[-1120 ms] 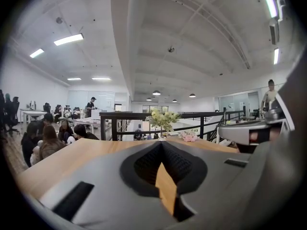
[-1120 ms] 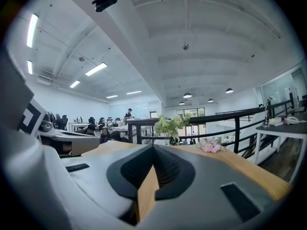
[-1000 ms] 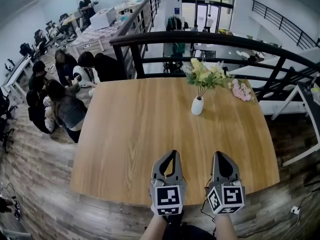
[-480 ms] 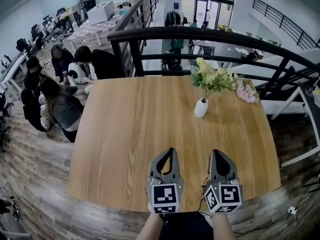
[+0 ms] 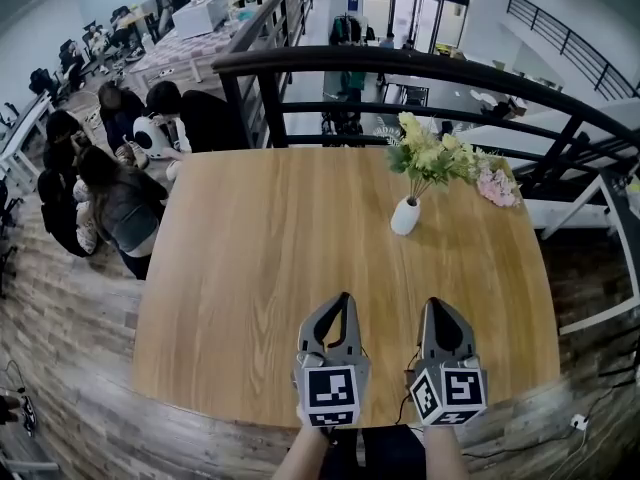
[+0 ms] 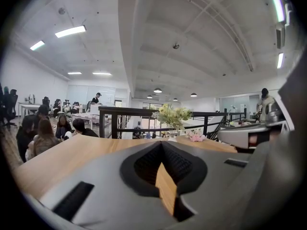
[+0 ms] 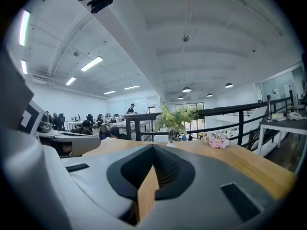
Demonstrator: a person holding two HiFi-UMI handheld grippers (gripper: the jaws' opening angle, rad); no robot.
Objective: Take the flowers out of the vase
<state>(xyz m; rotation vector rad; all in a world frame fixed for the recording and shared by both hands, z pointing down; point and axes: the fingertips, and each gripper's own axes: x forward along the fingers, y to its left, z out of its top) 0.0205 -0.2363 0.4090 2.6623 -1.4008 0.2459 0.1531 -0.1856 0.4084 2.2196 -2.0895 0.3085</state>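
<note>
A small white vase (image 5: 405, 216) stands on the far right part of the wooden table (image 5: 250, 268), holding a yellow-green bunch of flowers (image 5: 430, 153). A pink bunch (image 5: 497, 186) lies on the table just right of it. My left gripper (image 5: 343, 302) and right gripper (image 5: 438, 306) sit side by side near the front edge, both shut and empty, well short of the vase. The left gripper view shows the flowers (image 6: 172, 115) far ahead over its own shut tips (image 6: 161, 143). In the right gripper view the vase (image 7: 171, 142) and flowers (image 7: 176, 119) stand beyond its own shut tips (image 7: 153, 146).
A black railing (image 5: 400, 68) runs right behind the table's far edge. Several people (image 5: 100, 168) sit on the floor below at the left. A white table leg and frame (image 5: 600, 218) stand to the right of the table.
The view has drifted, so the vase sits a little further right in it. Both grippers keep the same side-by-side pose near the front edge and stay shut.
</note>
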